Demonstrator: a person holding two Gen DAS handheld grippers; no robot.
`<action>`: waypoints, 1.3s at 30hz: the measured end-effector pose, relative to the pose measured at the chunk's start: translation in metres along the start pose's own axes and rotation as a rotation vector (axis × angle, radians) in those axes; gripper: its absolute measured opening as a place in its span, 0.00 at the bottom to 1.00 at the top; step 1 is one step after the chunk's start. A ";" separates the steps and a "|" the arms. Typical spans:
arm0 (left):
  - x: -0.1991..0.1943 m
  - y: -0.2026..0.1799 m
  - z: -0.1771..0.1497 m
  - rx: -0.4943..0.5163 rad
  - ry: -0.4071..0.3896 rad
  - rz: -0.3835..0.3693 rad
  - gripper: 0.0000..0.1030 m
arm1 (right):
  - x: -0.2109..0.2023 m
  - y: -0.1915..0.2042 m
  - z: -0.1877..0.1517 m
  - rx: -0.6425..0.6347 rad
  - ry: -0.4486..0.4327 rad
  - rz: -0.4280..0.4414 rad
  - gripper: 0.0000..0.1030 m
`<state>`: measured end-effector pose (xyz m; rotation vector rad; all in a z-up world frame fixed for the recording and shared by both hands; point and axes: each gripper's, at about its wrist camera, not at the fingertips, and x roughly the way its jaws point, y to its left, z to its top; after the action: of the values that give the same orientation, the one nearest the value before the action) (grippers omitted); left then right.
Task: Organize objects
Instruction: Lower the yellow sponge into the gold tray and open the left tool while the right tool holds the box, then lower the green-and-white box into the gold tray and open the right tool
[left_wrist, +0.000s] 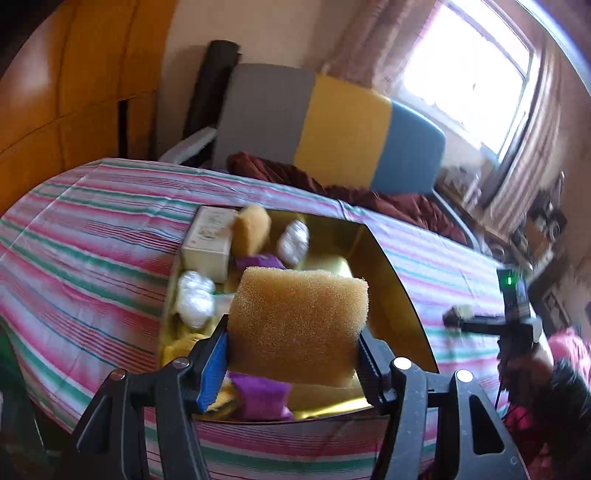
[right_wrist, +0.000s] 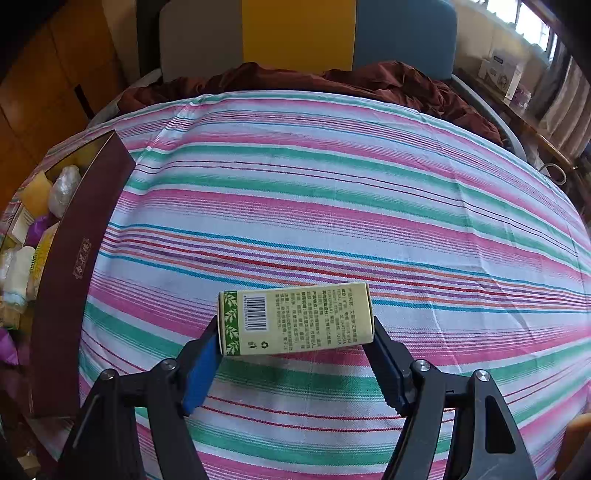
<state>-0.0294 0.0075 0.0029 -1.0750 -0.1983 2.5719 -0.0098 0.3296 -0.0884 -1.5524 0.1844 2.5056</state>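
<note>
Apparently for sorting, the left hand-held gripper (left_wrist: 293, 334) clamps a tan porous sponge block (left_wrist: 297, 325) above the gold-lined open box (left_wrist: 391, 280), while the right hand-held gripper (right_wrist: 295, 341) grips a pale green printed carton (right_wrist: 295, 319) over the striped desk (right_wrist: 332, 184).

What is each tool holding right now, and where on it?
Left tool grips the sponge by its two side edges; right tool grips the carton by its two ends.

Porous tan sponge (left_wrist: 297, 325) above the gold-lined box (left_wrist: 391, 266) — pale green carton (right_wrist: 295, 318) lying sideways
</note>
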 end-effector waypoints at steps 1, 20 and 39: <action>-0.001 0.001 0.000 -0.007 -0.002 -0.008 0.59 | 0.001 0.001 0.000 -0.004 0.004 -0.003 0.72; 0.093 -0.049 -0.040 0.173 0.263 0.050 0.65 | 0.002 0.003 0.001 -0.020 0.011 -0.004 0.72; 0.010 -0.016 -0.010 0.078 0.020 0.109 0.81 | -0.077 0.053 0.009 0.010 -0.233 0.221 0.71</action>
<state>-0.0245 0.0259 -0.0063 -1.1105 -0.0348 2.6397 0.0039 0.2728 -0.0151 -1.2845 0.3505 2.8234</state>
